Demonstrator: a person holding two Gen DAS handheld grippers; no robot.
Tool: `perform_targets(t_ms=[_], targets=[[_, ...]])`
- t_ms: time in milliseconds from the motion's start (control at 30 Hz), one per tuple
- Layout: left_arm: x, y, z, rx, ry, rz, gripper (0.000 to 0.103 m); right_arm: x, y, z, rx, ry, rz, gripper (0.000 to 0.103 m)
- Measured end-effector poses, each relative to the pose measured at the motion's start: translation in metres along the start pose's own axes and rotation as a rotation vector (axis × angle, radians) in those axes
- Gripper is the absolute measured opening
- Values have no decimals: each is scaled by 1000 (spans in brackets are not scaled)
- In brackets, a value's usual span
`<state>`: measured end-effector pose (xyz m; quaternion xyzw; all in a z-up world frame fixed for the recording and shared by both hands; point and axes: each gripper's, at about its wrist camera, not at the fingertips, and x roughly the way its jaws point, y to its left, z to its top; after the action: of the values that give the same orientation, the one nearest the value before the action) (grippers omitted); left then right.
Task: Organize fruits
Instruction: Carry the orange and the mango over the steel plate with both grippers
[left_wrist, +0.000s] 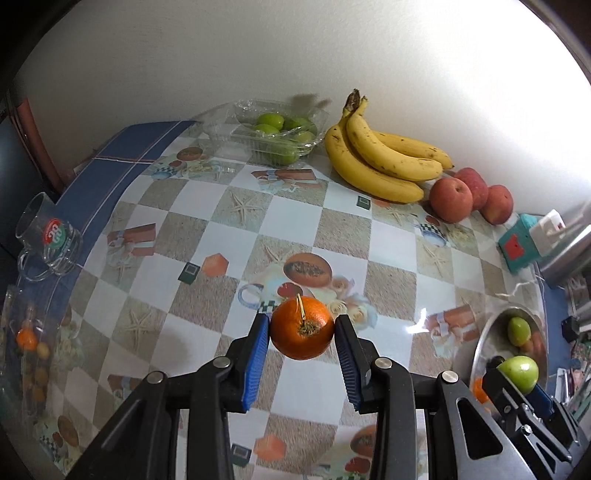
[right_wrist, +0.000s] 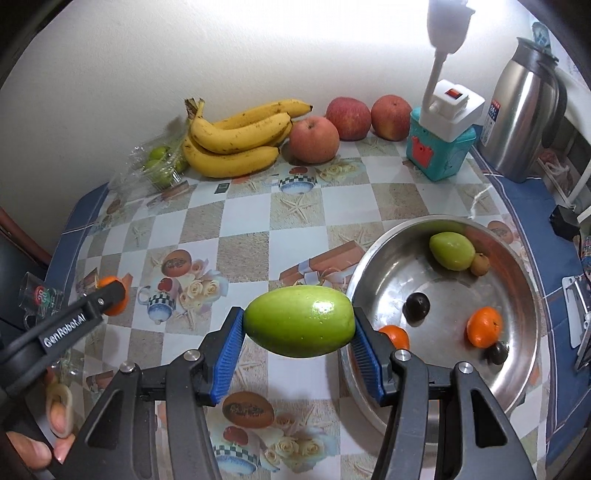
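Jaws around orange (left_wrist: 302, 328), green fruit (right_wrist: 299, 321)

Bananas (right_wrist: 236, 144) lie between clamshell (right_wrist: 155, 166) and apples (right_wrist: 314, 138).

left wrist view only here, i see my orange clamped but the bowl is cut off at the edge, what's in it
Observer: In the steel bowl lie one green fruit, two oranges, two dark round fruits and a small brown one.
Operator: what's the right gripper holding
Observer: The right gripper is shut on a green oval fruit, just left of the bowl's rim.
Operator: anything past the apples
Observer: A steel thermos jug stands beyond the teal box.
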<state>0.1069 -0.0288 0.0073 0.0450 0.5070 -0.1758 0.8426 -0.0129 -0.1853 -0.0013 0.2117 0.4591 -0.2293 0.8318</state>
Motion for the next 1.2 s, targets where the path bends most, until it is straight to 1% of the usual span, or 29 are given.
perform_targets(t_ms=[233, 433, 500, 633, 767, 933, 1200], targets=[[-21, -6, -20, 10, -26, -15, 39, -19, -8, -18, 8, -19, 10, 58], [-28, -24, -39, 42, -14, -52, 39, -21, -29, -33, 46, -4, 14, 58], [-29, -32, -44, 59, -9, -58, 39, -20, -38, -35, 67, 6, 17, 58], [-29, -51, -49, 84, 1, -93, 39, -17, -66, -36, 129, 23, 25, 58], [-25, -75, -55, 127, 21, -125, 39, -13, -99, -37, 192, 35, -21, 58], [-18, -104, -66, 171, 58, -182, 39, -17, -129, -38, 255, 27, -45, 58], [-16, -144, -79, 265, 57, -237, 39, -21, -146, -38, 294, 16, -50, 59]])
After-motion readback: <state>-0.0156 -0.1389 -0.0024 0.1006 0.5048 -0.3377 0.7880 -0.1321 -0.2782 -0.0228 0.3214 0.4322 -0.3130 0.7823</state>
